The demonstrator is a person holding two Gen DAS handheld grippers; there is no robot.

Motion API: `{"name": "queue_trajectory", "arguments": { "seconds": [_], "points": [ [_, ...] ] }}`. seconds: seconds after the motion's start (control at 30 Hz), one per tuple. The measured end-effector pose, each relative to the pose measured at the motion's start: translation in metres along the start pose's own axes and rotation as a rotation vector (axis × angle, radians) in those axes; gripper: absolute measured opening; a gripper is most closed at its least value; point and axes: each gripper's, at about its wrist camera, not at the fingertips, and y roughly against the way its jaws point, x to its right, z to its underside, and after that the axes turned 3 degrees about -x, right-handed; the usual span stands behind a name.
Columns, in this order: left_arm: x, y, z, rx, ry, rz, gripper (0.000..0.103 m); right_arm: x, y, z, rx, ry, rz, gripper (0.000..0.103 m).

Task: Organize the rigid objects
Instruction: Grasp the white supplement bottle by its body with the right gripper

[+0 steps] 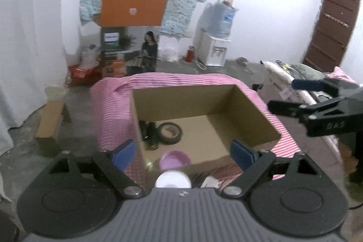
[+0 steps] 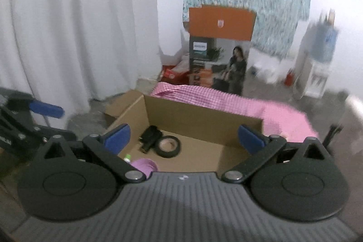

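Below, an open box (image 1: 204, 106) sits on a pink striped cloth (image 1: 113, 106), holding a tape roll (image 1: 169, 132), black bottle (image 1: 151, 132) and purple cup (image 1: 174, 159). Left gripper (image 1: 185, 154) and right gripper (image 2: 185, 140) hover above, fingers apart, empty.

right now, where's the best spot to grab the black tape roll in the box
Grip the tape roll across its ring wall, one finger in the centre hole and one outside, coming straight down from above. It lies flat on the box floor with the hole facing up, and a dark object crowds its left edge, so take the free right side.
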Motion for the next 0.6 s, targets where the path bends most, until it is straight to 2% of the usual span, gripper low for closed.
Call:
{"name": "queue_trajectory", "arguments": {
  "seconds": [0.1,0.23,0.4,0.5,0.6],
  "points": [
    [-0.004,0.011,0.022,0.040,0.022,-0.029,0.099,-0.014,0.015,0.005,0.008,0.049,0.021,0.102],
    [-0.007,0.015,0.046,0.064,0.027,-0.074,0.100,-0.029,0.023,0.011,0.031,0.058,0.013,0.102],
    [-0.010,-0.003,0.072,0.035,0.066,-0.072,0.102,-0.036,0.017,0.033,-0.021,-0.074,-0.196,0.102],
    [-0.010,-0.021,0.082,-0.006,0.070,-0.069,0.101,-0.045,-0.001,0.045,-0.083,-0.142,-0.265,0.102],
    [-0.010,-0.033,0.086,-0.006,0.063,-0.066,0.097,-0.059,-0.016,0.056,-0.115,-0.195,-0.322,0.102]
  ]
}}
